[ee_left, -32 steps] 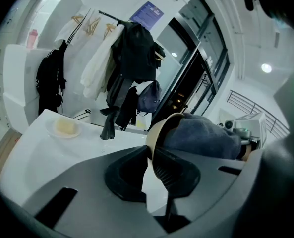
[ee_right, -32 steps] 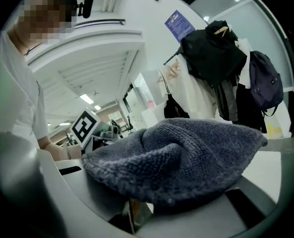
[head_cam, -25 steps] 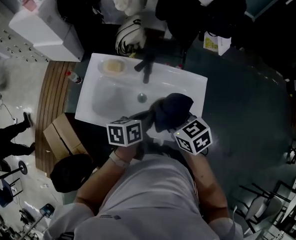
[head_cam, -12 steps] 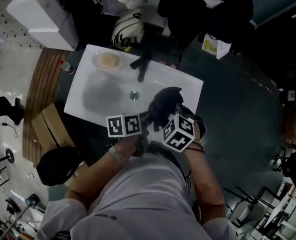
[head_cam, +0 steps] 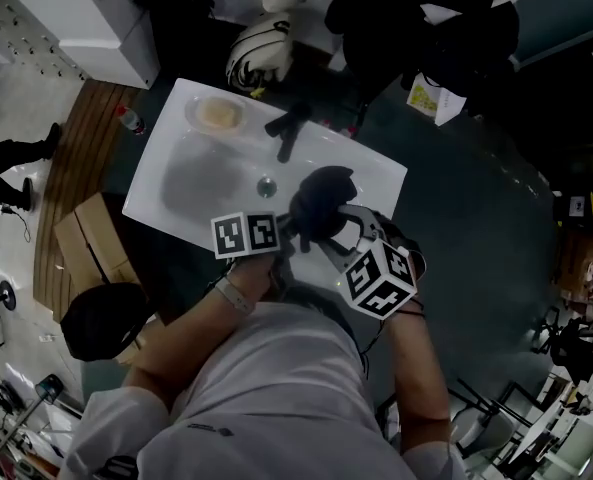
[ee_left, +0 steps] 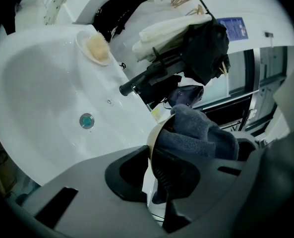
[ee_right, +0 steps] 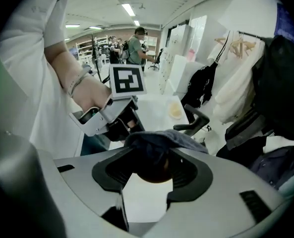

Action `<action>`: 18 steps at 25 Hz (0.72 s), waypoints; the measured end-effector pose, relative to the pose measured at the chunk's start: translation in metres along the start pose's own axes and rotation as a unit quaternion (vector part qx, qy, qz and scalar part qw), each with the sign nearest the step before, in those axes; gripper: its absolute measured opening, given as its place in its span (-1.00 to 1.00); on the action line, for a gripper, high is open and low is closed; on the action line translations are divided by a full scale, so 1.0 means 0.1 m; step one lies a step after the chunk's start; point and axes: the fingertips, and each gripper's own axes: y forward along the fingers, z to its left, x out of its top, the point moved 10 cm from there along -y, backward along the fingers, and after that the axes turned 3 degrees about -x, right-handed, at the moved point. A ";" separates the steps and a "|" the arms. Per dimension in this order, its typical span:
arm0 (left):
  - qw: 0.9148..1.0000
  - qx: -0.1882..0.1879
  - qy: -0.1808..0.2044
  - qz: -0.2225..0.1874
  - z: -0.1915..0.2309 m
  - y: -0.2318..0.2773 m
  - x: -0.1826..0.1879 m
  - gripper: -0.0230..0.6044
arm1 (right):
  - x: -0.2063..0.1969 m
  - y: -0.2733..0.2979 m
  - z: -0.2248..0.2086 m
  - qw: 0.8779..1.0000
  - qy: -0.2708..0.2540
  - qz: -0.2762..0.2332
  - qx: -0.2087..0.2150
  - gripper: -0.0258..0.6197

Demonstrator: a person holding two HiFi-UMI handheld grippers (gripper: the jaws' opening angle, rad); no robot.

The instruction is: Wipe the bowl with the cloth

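Over the near right part of the sink (head_cam: 176,183) we have both tools at work; the left gripper (ee_left: 154,155) is clamped tight on the pale rim of the bowl (ee_left: 154,128), holding it tilted just above the sink's front edge; the dark blue-grey cloth (ee_left: 196,135) is bundled in and over that bowl, a fold hanging down past the pad. Now the right gripper (ee_right: 149,175); its jaws have just been opening and stand wide apart, pads off everything, with the brown curve of the bowl and the cloth between them. Across the sink, the drain (ee_left: 87,120) sits in the middle, the black faucet (ee_left: 151,76) on the far rim, a soap dish (ee_left: 97,46) at the far left corner. For writing we get little; each gripper's cube (head_cam: 244,236) carries black-and-white square markers; a blue sign (ee_left: 233,28) beyond the sink's far side has print too small to read; so does a yellowish label (head_cam: 426,98) past the sink's right end.
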 end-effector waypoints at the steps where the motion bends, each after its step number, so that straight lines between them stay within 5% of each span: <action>1: 1.000 0.003 0.005 0.001 0.00 0.00 0.01 -0.81 | 0.04 -0.05 -0.02 1.000 -0.012 -0.013 -0.019 -0.37; 6: 0.999 0.011 0.051 0.010 -0.07 0.00 -0.01 -0.81 | 0.19 0.04 0.02 0.990 -0.133 0.008 -0.048 -0.37; 12: 0.997 0.012 0.072 0.014 -0.13 -0.01 -0.05 -0.81 | 0.07 0.41 0.16 0.947 -0.291 0.131 -0.030 -0.37; 15: 0.996 0.003 0.083 0.013 -0.17 -0.04 -0.06 -0.81 | 0.02 0.54 0.25 0.926 -0.336 0.168 -0.029 -0.37; 18: 0.994 0.004 0.108 0.010 -0.21 -0.08 -0.07 -0.81 | -0.01 0.65 0.28 0.919 -0.346 0.183 -0.043 -0.37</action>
